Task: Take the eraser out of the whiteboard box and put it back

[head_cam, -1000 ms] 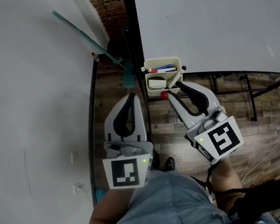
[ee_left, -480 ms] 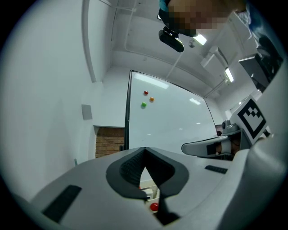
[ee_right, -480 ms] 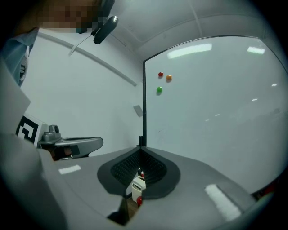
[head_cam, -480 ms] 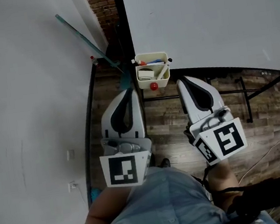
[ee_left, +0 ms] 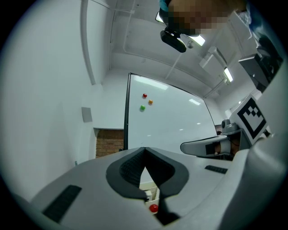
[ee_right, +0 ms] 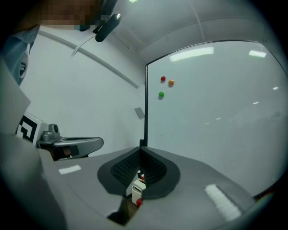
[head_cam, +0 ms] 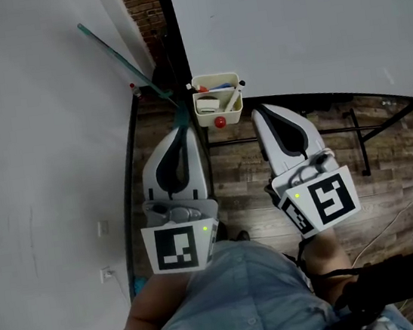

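The head camera is looking steeply down over the left claw (head_cam: 186, 130) and right claw (head_cam: 257, 110) at the far whiteboard box (head_cam: 208, 120). Each claw camera is looking along its jaws, sharing that box and the whiteboard (head_cam: 301, 25).

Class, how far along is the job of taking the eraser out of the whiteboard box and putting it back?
Looks done: the eraser lies inside the whiteboard box, beside the markers. In hand: nothing; the left gripper and right gripper are both shut, empty and short of the box. Left: probably nothing, if the eraser has already been out once.
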A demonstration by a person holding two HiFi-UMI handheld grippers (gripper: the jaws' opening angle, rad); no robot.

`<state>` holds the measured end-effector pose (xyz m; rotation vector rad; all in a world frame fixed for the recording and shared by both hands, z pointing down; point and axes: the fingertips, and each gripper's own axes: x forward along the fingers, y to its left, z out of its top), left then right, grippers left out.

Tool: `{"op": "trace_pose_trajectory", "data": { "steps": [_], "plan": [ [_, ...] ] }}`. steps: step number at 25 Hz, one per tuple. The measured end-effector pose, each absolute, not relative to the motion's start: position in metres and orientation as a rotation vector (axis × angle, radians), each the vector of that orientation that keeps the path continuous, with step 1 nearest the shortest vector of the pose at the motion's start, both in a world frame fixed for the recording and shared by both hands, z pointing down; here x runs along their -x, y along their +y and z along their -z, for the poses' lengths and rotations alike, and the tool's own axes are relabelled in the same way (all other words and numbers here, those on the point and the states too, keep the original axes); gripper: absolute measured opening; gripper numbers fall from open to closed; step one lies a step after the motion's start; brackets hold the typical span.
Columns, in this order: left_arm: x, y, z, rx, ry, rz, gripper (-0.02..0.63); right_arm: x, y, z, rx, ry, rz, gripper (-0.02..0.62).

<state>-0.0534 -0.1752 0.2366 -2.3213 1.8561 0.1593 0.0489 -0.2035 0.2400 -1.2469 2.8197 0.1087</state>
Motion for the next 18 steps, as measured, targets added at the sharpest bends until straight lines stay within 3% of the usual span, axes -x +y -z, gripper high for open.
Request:
{"op": "trace_pose_trajectory", "data": {
  "steps": [18],
  "plan": [
    [0.0548,-0.1727,-0.2327,2.323,1.844,-0.156,0.005,-0.0421,-0.2011,-0.2338,1.234,2.816,-0.13,0.0]
  ]
}}
